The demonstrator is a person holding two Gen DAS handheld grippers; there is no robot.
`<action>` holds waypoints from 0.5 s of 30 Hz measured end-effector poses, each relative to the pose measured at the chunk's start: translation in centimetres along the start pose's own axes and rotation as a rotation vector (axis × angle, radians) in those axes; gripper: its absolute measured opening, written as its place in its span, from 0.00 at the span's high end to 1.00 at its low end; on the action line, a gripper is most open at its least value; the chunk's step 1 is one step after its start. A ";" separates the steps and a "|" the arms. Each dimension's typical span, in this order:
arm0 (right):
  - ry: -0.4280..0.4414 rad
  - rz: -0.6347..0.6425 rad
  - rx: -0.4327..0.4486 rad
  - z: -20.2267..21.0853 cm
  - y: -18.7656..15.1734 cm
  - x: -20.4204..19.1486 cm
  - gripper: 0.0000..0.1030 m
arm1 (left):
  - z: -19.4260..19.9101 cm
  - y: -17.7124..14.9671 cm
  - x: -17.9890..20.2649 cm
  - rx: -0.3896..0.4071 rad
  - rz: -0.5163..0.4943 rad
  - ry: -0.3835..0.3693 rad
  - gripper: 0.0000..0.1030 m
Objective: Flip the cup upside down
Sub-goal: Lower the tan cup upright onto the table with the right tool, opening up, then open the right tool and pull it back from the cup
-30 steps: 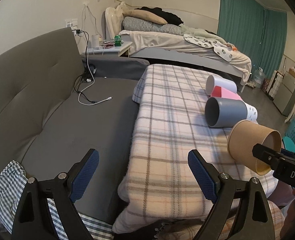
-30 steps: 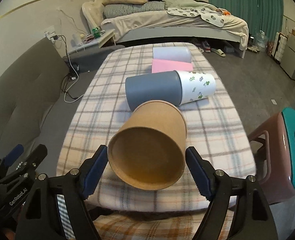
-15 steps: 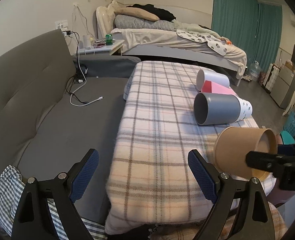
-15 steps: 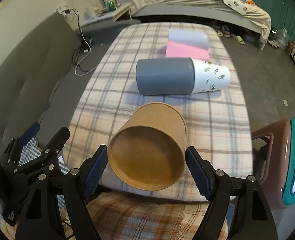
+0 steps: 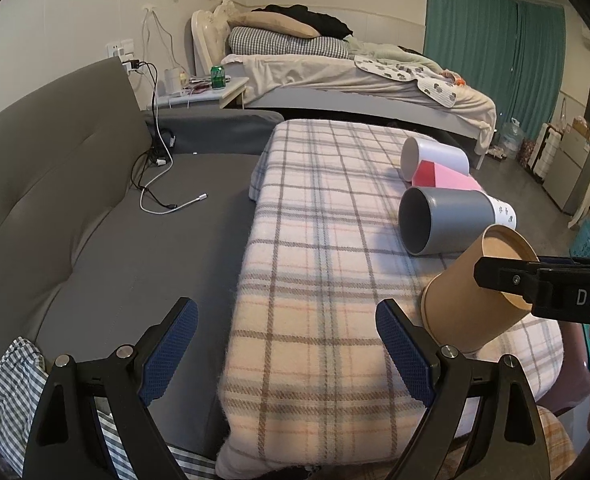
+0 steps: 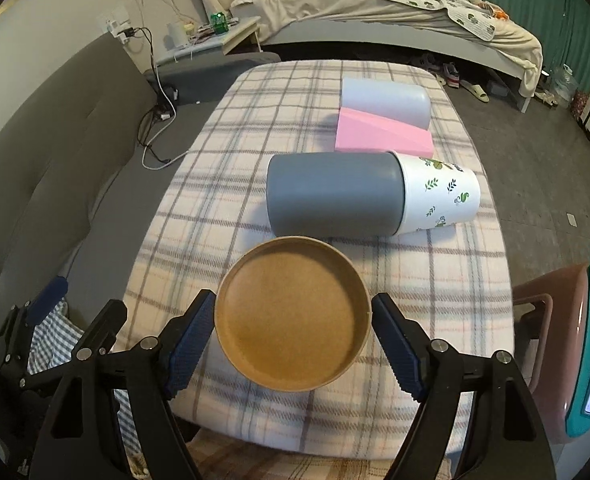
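The brown paper cup (image 6: 293, 318), clamped in the right gripper (image 6: 293, 342) jaws, is now turned base-up at 6 o'clock on the plaid surface (image 6: 199, 216), so only release is judged left, while the left gripper (image 5: 287, 350) jaws are held wide and empty.

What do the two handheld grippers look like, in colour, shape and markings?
Both the left gripper and the right gripper look alike: black angular plastic frames with triangular cut-outs and silver round bolt heads. Their jaws carry dark blue textured pads. In the left wrist view, the right gripper's side shows white letters "DAS". No cables or sleeves are visible.
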State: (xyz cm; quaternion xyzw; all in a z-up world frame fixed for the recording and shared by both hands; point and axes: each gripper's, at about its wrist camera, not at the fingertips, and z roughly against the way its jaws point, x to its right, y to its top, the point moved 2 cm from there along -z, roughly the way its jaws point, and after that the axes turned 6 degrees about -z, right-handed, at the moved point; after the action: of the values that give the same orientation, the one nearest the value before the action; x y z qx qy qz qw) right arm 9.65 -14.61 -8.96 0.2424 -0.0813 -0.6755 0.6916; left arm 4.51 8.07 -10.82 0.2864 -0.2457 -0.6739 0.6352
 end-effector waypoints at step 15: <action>0.029 -0.035 0.191 8.1 -0.4 2.2 0.06 | 6.6 2.3 1.8 0.102 0.027 0.017 0.09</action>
State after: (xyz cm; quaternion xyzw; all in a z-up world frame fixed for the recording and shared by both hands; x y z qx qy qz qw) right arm 5.94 -18.59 -2.59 0.3183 -0.1311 -0.6731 0.6545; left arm 1.48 5.89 -4.65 0.3207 -0.2783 -0.6495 0.6307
